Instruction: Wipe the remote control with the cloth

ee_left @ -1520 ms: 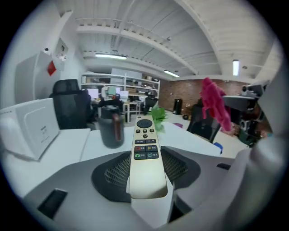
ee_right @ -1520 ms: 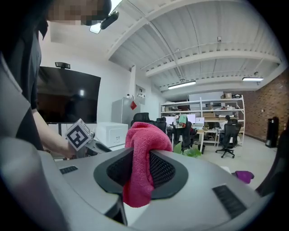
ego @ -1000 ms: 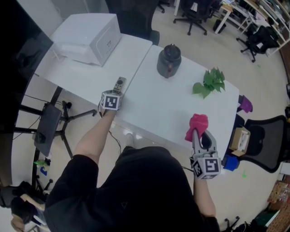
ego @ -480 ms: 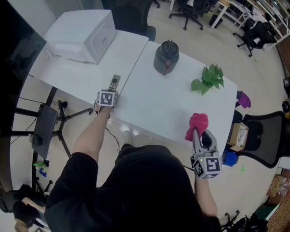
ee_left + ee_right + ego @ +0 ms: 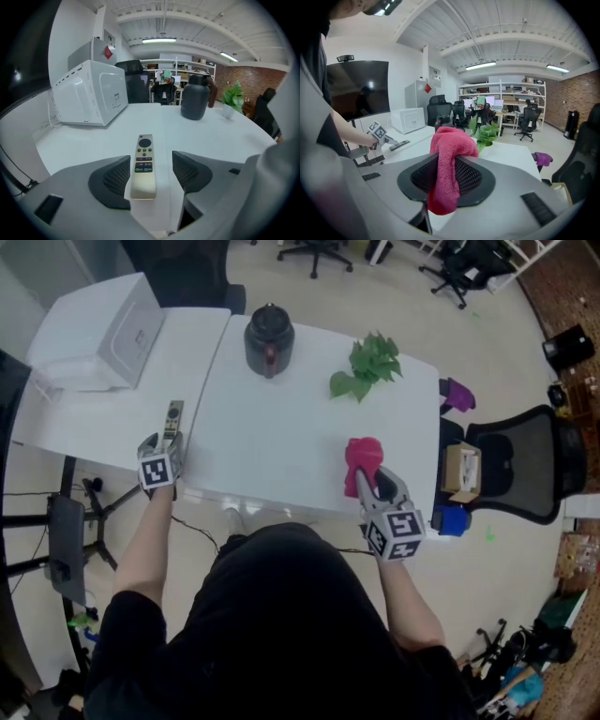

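Note:
A slim beige remote control (image 5: 144,161) (image 5: 172,418) lies flat on the white table (image 5: 281,446) near its front left edge. My left gripper (image 5: 151,159) (image 5: 167,442) straddles its near end. The jaws are opening, and both pads (image 5: 115,176) stand clear of the remote's sides. My right gripper (image 5: 446,176) (image 5: 370,482) is at the table's front right, shut on a pink cloth (image 5: 449,154) (image 5: 364,460). The cloth bunches up above the jaws and hangs down below them.
A white box-shaped appliance (image 5: 98,329) stands at the far left. A dark kettle (image 5: 269,337) and a green plant (image 5: 367,364) are at the back. A purple item (image 5: 457,395) and a black office chair (image 5: 520,465) are beyond the right edge.
The head view has swung, so everything sits further left in the picture. The left gripper stays behind the remote at the table's edge. The right gripper still holds the cloth.

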